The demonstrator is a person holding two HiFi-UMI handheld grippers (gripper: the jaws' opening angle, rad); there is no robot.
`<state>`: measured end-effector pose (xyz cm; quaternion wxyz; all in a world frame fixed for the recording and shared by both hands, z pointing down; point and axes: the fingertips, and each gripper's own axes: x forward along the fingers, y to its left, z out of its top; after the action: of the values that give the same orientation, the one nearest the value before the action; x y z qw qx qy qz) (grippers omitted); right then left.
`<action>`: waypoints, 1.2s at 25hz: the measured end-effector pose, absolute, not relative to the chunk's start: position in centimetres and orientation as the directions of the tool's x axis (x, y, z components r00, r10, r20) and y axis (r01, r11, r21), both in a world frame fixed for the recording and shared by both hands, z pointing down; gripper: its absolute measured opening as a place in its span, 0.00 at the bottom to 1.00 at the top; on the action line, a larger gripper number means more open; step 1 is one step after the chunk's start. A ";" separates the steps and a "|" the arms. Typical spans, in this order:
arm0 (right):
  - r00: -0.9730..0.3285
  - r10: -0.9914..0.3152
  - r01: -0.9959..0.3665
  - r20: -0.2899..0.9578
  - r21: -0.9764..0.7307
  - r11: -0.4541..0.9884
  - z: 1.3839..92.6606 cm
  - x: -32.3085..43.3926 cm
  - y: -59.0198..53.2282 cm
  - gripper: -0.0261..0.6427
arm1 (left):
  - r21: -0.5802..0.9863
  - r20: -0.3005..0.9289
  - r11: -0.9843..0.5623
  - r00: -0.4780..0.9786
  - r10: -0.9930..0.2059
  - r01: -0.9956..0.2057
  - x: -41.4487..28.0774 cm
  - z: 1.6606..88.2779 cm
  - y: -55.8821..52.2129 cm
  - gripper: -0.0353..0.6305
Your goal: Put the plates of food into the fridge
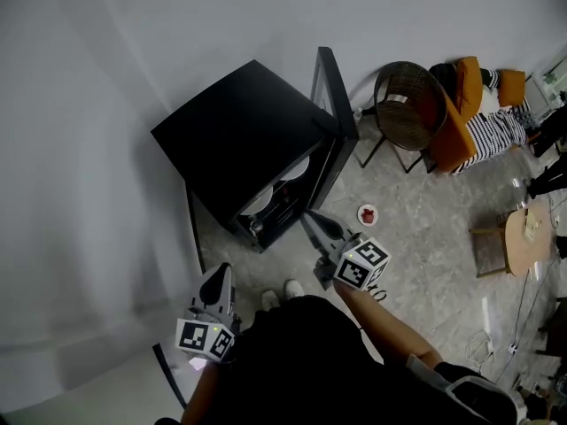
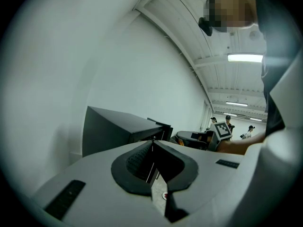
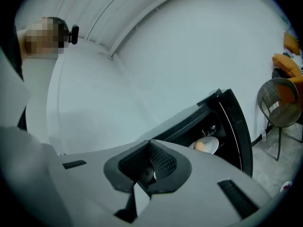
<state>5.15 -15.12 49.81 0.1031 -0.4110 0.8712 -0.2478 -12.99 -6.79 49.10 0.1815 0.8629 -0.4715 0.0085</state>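
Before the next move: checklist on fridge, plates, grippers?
1. The fridge door is open: ok.
2. A plate with food is inside the fridge: ok.
3. The plate of red food is on the floor, outside the fridge: not ok.
4. The right gripper is free, jaws together, nothing between: ok.
5. The left gripper is free, jaws together, nothing between: ok.
6. Shelf room for that plate: cannot tell.

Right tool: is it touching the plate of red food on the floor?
Apart. The head view shows the right tool, jaws shut and empty, with a strip of floor visible between it and the plate of red food.
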 end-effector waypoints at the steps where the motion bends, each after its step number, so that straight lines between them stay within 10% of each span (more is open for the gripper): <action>1: -0.635 -0.772 -0.665 0.010 -0.516 0.540 49.2 5.1 -14.6 0.08 | 0.306 0.186 -0.490 0.556 -0.810 -0.816 -13.0 49.0 -6.7 0.09; 30: -0.662 -0.745 -0.731 -0.079 -0.153 0.665 43.3 0.6 -5.7 0.08 | 0.305 0.150 -0.547 0.606 -0.781 -0.780 -13.7 49.2 -5.5 0.09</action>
<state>0.57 -5.69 43.30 0.0674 -0.4054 0.9100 -0.0542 -13.75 -5.55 49.21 0.1726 0.8794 -0.4437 -0.0019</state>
